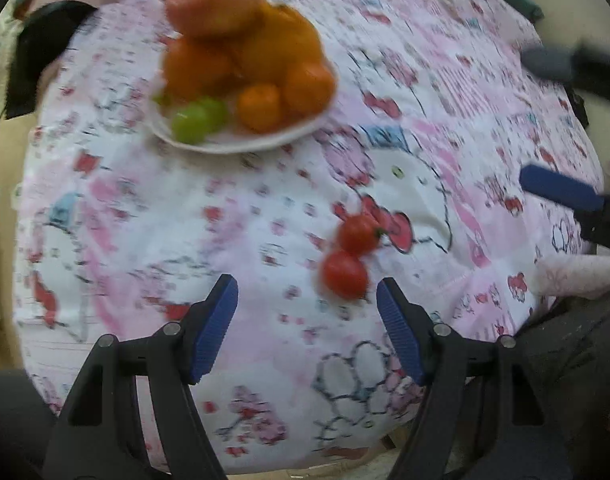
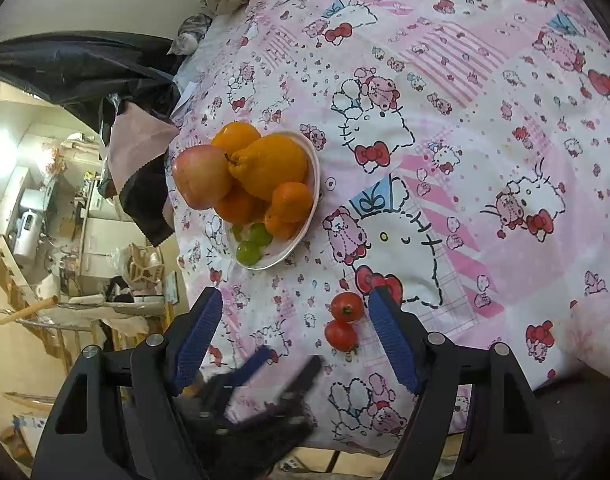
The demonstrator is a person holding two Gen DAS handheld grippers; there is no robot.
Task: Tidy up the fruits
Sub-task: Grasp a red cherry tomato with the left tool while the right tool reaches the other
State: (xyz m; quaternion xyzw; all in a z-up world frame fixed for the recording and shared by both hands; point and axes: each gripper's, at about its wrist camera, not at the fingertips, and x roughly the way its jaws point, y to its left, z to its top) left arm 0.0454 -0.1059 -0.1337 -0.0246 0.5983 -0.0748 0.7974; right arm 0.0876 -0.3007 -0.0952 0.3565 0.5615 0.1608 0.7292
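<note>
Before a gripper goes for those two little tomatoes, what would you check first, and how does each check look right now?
1. Left gripper jaws open, nothing between them: ok.
2. Right gripper jaws open, nothing between them: ok.
3. Both tomatoes lie in the open on the tablecloth: ok.
4. Tomatoes separated for a single pick: not ok, they touch.
5. Free space on the plate: cannot tell; fruit is heaped high.
6. Left wrist view sharp: not ok, blurred.

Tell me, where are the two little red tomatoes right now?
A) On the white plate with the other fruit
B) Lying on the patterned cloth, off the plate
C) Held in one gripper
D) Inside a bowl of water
B: the two tomatoes lie side by side on the patterned cloth, apart from the white plate piled with oranges, an apple and grapes.
</note>
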